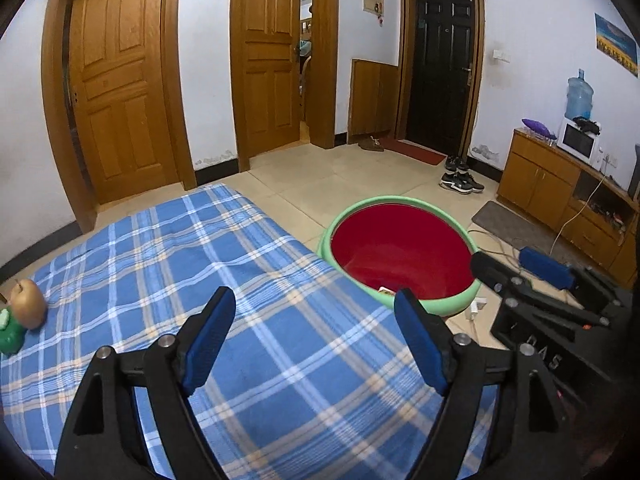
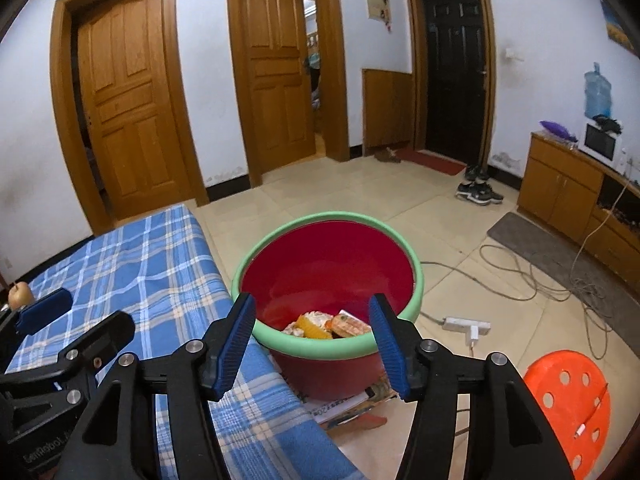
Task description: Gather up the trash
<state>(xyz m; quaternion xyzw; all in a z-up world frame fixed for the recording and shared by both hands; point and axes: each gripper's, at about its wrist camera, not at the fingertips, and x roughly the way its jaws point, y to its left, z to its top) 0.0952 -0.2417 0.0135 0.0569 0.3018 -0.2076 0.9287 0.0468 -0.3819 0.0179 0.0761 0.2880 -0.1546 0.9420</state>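
Both grippers' jaws gape empty (left (image 1: pixel 316 336), right (image 2: pixel 314 338)) near red bin (image 2: pixel 328 350) holding perhaps food wrappers (image 2: pixel 324 325).

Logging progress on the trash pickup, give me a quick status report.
Left gripper open, empty, over the plaid table. Right gripper open, empty, above the red bin. Wrappers already in bin. Nothing blocking.
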